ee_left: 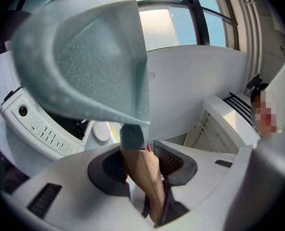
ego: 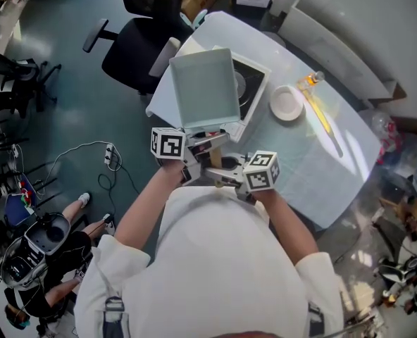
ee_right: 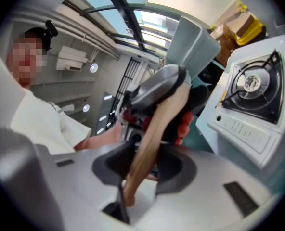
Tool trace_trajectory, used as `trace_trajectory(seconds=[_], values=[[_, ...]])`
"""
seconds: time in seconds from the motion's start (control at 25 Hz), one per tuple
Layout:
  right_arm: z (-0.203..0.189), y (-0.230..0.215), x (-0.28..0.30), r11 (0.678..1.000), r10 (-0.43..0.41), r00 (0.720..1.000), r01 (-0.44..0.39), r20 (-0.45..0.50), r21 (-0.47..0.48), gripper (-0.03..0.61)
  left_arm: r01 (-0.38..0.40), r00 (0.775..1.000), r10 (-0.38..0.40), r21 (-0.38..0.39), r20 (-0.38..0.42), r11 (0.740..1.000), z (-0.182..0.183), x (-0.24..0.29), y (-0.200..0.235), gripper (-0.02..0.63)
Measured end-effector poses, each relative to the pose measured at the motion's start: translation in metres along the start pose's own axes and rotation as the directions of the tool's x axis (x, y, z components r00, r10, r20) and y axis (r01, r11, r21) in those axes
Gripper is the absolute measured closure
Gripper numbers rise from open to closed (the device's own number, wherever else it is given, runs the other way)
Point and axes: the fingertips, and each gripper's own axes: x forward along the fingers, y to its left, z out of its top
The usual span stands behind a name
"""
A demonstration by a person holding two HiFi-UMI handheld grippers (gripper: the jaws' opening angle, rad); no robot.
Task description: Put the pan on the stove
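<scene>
Because both grippers clamp only the thin wooden handle point(ee_left: 143, 174), the likeliest trouble is that it twists between the pads. The left gripper point(ee_left: 141, 166) holds it nearer the pan and the right gripper point(ee_right: 145, 165) holds the tail end. Each pair of jaws is partly closed and pressed on the wood. The pan point(ego: 205, 86) hangs well out in front, so its weight could roll it or dip its far edge. A tilted descent might catch a corner on the stove point(ego: 256, 94), or push that light stove along the table point(ego: 328, 164) toward the dish point(ego: 287, 103). From the jaws the pan lies straight ahead and appears raised. It covers the stove's left side, with the burner point(ego: 241, 83) uncovered just beside it.
</scene>
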Motion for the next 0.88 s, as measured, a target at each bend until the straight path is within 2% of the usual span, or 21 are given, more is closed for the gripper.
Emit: trace_trajectory(seconds=[0.32,0.48,0.88], values=[[0.011,-0.022,0.009,0.998,-0.052,0.996,0.05,0.068,0.039,0.433,0.015,0.995,-0.013,0.022,-0.099,1.0,0.008,0.007,0.018,0.442],[0.016,-0.037,0.015,0.995,-0.077,0.99,0.07,0.117,0.069,0.433,0.027,0.989,-0.027,-0.003,-0.143,1.0,0.011,0.011,0.033,0.442],[0.013,-0.079,0.022,0.984,-0.143,0.976,0.122,0.167,0.131,0.434,0.049,0.968,-0.054,-0.028,-0.247,0.998,0.01,0.023,0.073,0.44]])
